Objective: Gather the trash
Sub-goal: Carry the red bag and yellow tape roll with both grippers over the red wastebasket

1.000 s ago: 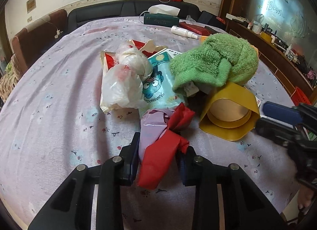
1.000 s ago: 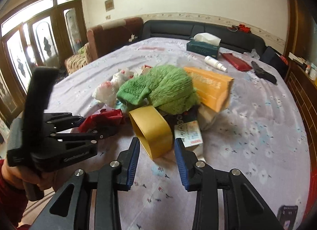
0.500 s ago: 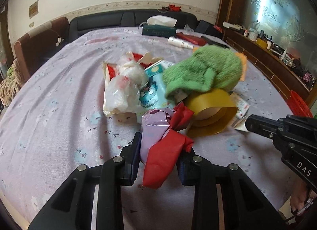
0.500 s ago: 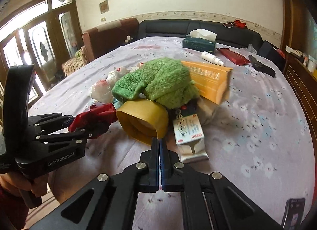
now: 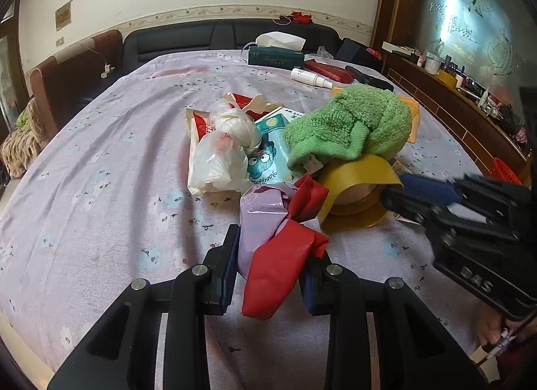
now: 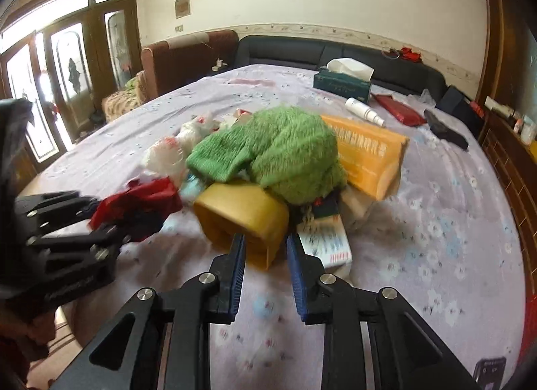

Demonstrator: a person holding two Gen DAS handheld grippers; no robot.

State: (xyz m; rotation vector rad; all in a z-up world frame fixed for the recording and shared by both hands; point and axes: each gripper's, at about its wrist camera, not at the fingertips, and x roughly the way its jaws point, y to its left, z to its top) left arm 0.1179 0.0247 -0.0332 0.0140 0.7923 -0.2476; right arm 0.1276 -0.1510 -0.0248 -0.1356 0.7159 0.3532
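My left gripper [image 5: 273, 249] is shut on a crumpled red and lilac plastic wrapper [image 5: 278, 265], held just above the lilac tablecloth [image 5: 100, 188]. Behind it lies the trash pile: white plastic bags [image 5: 218, 161], a teal cartoon packet [image 5: 268, 148], a green towel [image 5: 352, 125] and a squashed yellow tape roll [image 5: 359, 175]. My right gripper [image 6: 265, 245] has its jaws opening, with the near rim of the yellow tape roll [image 6: 241, 208] between them and the pads not pressing on it. In the left wrist view, the right gripper [image 5: 392, 192] reaches the roll from the right.
An orange box [image 6: 369, 155] and a small white carton [image 6: 322, 239] lie against the green towel [image 6: 278, 151]. At the far end sit a tissue box [image 5: 275, 54], a white bottle [image 5: 308, 76] and a red pouch [image 5: 332, 69]. A phone [image 6: 488, 370] lies near the front right edge.
The right gripper shut with nothing in it, then parted again and moved forward up to the yellow roll. The left gripper kept its hold on the red and lilac wrapper.
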